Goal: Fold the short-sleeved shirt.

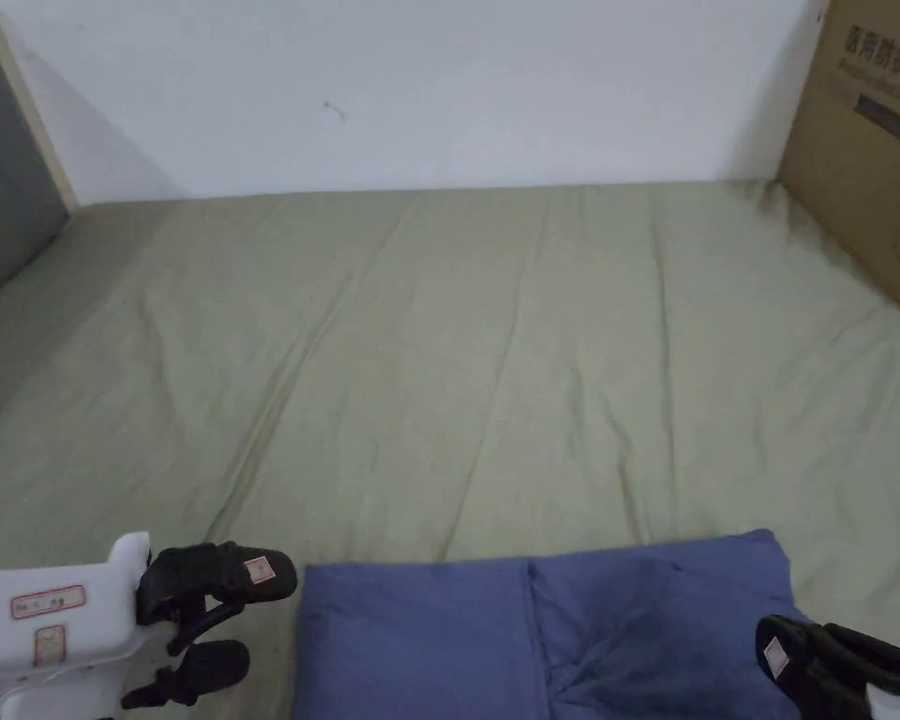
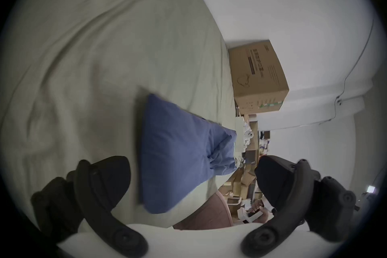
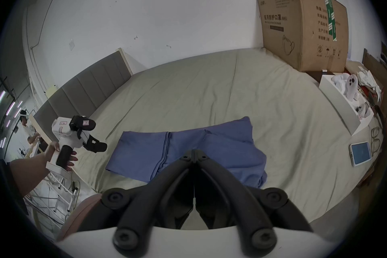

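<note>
Jaws apart, left gripper (image 1: 216,614) beside shirt (image 1: 542,637).

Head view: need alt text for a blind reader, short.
A folded blue shirt lies at the near edge of a bed with a wrinkled green sheet. The left gripper hovers open beside it; the right gripper sits at its right corner. A cardboard box stands far right.

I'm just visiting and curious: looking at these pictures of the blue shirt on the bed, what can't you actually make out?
- Blue shirt: its near part is cut off by the head view's bottom edge.
- Same shirt: in the right gripper view, the shut right gripper hides its near middle.
- Left gripper view: motion blur smears the shirt's edges.
- Right gripper: partly cut off at the head view's corner.
- Cardboard box: cropped by the head view's right edge.
</note>
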